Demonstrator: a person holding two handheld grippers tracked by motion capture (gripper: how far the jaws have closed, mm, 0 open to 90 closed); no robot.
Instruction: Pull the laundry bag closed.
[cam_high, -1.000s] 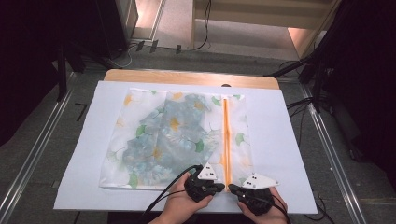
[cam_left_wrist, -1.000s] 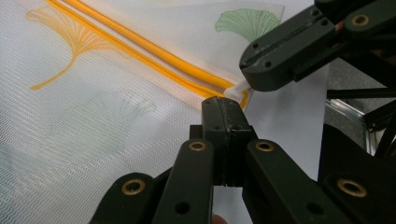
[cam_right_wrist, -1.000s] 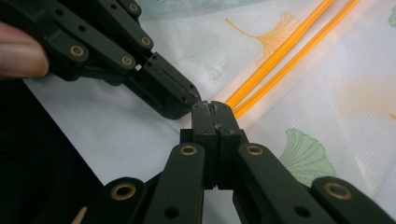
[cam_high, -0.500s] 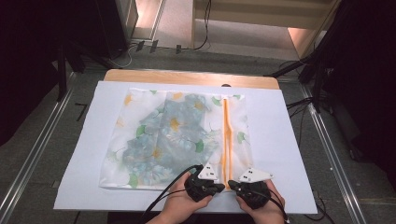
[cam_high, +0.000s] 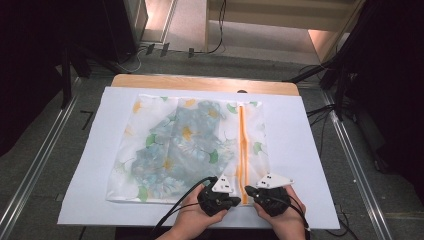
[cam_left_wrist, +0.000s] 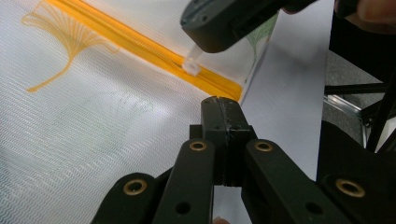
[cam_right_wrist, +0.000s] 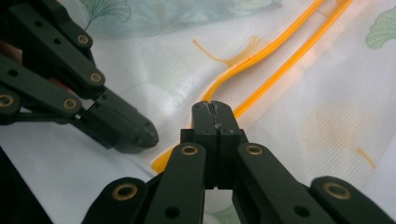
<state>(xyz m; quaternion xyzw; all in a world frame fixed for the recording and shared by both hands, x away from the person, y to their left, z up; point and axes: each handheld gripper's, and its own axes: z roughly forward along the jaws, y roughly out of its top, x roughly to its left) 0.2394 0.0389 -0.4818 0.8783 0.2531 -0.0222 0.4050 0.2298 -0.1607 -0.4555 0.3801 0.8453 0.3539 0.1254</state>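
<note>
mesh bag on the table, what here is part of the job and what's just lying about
In the job:
- mesh bag with ginkgo print and folded cloth inside
- orange zipper, partly open
- white zipper pull, pinched by the right gripper
- left gripper, jaws closed on the bag's near edge

Just lying about:
- white sheet under the bag
- wooden table
- cables on the floor

Both hands low at near edge, side by side, nearly touching. Left gripper (cam_high: 218, 196) jaws pressed together, tips forward and slightly right. Right gripper (cam_high: 270, 196) jaws likewise closed flat, tips angled toward the left one. Cables trail back past the wrists.
</note>
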